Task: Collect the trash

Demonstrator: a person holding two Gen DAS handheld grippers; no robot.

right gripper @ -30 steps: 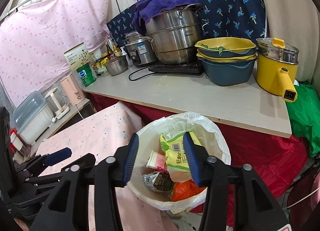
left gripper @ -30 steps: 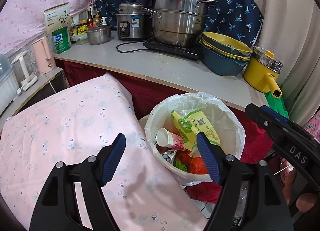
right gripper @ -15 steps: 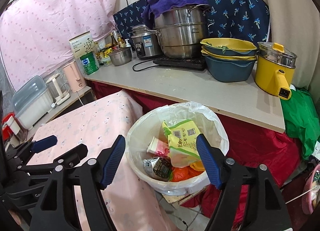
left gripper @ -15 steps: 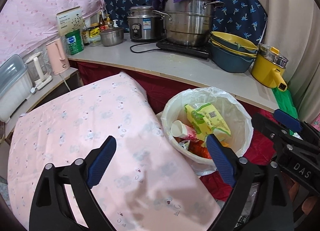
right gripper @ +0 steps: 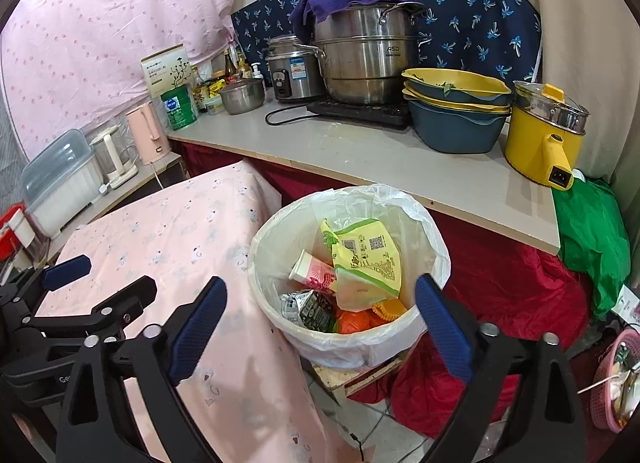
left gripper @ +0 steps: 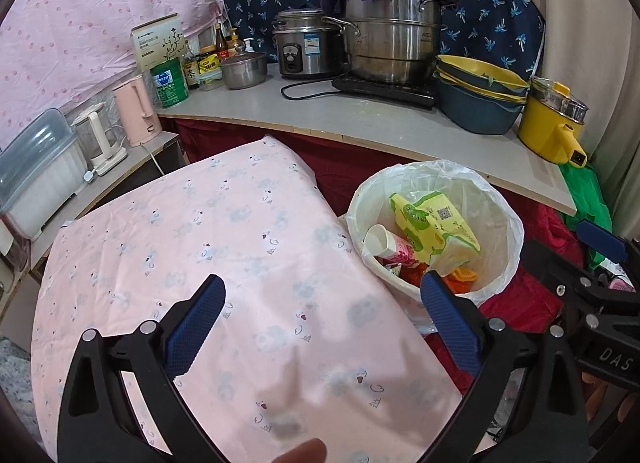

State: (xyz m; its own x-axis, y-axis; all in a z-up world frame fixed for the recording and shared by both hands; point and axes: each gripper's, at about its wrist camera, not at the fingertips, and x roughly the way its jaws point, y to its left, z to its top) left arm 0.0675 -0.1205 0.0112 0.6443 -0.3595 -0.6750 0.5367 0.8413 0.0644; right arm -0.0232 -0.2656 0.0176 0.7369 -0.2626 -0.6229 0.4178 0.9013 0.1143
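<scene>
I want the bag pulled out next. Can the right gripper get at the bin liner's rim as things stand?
Probably yes. The right gripper is open and empty, its fingers astride the bin liner, whose rim lies exposed; the trash sits below it.

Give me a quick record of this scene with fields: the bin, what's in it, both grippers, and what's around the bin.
bin: white-lined trash bin, upright, below the counter edge
contents: yellow-green snack bag, paper cup, dark wrapper, orange scraps
left gripper: jaws just opened wide, nothing between them, over the pink cloth
right gripper: jaws just opened wide, empty, in front of the bin
counter: steel pots, stacked bowls, yellow pot
</scene>
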